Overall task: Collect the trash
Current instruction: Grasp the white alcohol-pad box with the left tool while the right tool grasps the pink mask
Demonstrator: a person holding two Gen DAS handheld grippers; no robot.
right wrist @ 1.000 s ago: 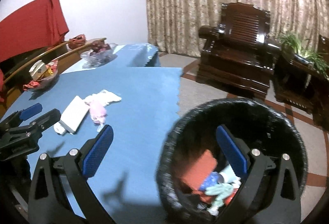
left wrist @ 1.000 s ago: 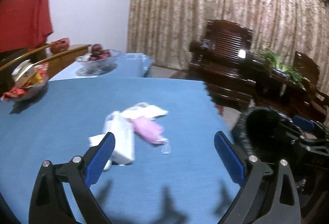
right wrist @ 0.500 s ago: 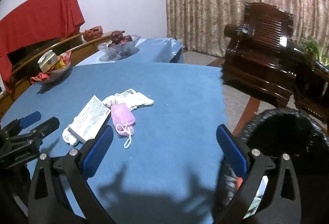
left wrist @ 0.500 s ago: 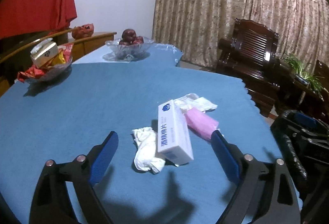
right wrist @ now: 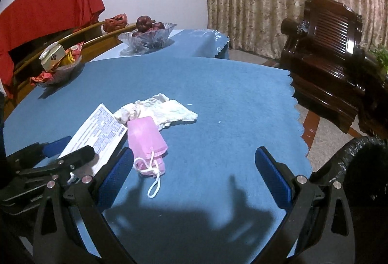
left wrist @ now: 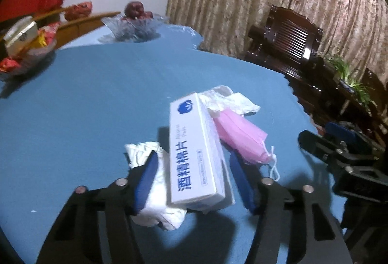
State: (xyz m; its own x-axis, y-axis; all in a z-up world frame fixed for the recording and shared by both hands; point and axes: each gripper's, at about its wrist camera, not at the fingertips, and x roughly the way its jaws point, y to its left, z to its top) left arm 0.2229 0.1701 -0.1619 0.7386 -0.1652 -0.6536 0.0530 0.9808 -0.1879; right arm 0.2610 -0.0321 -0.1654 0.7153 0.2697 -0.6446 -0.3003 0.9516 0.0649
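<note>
On the blue table (left wrist: 84, 99), trash between 2 fingers.
Left gripper (left wrist: 191, 179) jaws closing around white box (left wrist: 191, 150) (not gripping); right gripper (right wrist: 194, 174) wide open.

Bin (right wrist: 363, 167) cut off at frame edge, contents unseen

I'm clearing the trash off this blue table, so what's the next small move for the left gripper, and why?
Probably finish closing the left gripper: its jaws are closing around the white box, which sits between them with a gap beside each pad. A crumpled tissue lies against the left pad, so it may get pinched too. The right gripper stands open near the pink mask.
</note>
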